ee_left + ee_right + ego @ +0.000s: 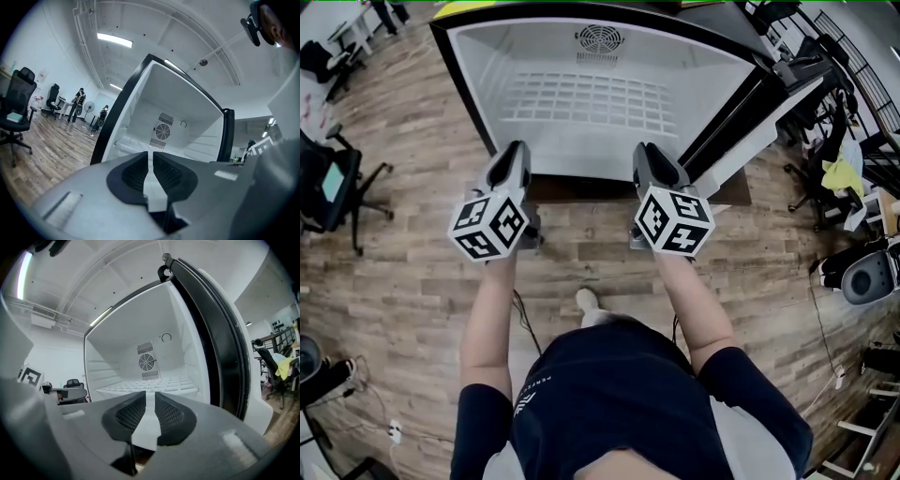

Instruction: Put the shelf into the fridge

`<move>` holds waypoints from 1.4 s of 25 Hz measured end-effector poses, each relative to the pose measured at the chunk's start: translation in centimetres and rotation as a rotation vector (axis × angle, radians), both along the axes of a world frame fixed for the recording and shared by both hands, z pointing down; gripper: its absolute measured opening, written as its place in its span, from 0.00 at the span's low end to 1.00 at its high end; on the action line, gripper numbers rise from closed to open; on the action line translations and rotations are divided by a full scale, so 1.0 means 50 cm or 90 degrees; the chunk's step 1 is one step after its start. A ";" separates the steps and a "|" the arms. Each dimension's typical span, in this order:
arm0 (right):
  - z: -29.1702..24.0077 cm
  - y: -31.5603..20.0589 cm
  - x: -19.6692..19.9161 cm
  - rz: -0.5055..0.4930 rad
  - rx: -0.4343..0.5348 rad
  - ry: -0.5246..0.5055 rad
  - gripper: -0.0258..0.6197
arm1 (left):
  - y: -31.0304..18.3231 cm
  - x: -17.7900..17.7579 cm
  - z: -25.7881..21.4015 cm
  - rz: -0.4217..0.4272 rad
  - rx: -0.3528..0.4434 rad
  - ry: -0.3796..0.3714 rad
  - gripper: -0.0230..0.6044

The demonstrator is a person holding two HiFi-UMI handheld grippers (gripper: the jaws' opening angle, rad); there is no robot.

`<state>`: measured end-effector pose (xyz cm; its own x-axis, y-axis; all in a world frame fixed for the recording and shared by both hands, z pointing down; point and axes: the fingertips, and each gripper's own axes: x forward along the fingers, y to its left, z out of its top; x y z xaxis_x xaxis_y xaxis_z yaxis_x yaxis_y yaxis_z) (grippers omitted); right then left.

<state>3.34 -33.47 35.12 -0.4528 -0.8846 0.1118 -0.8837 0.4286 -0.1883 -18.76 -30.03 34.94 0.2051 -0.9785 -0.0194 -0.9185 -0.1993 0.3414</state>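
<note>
The white grid shelf [581, 98] lies flat inside the open white fridge [483, 66], part-way back toward the fan grille. It also shows as a pale rack [125, 145] in the left gripper view and as a grid [154, 382] in the right gripper view. My left gripper [516, 150] and right gripper [647, 150] are held side by side, level, just in front of the fridge's opening and apart from the shelf. Between the left gripper's [151, 157] black pads there is a narrow gap with nothing in it. The right gripper [150, 397] looks the same.
The fridge's black-edged door [741, 103] stands swung open to the right. Office chairs [328, 183] are at the left, with more chairs and gear [853, 169] at the right. A cable [525, 323] trails on the wood floor. Two people [77, 105] stand far off.
</note>
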 end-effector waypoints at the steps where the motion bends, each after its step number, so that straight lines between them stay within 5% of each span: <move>1: -0.002 0.005 0.001 -0.002 0.004 0.004 0.13 | 0.006 0.003 0.000 0.000 0.001 -0.001 0.09; 35: -0.017 0.190 -0.004 -0.042 0.027 -0.023 0.04 | 0.212 0.003 0.000 0.000 -0.025 -0.046 0.05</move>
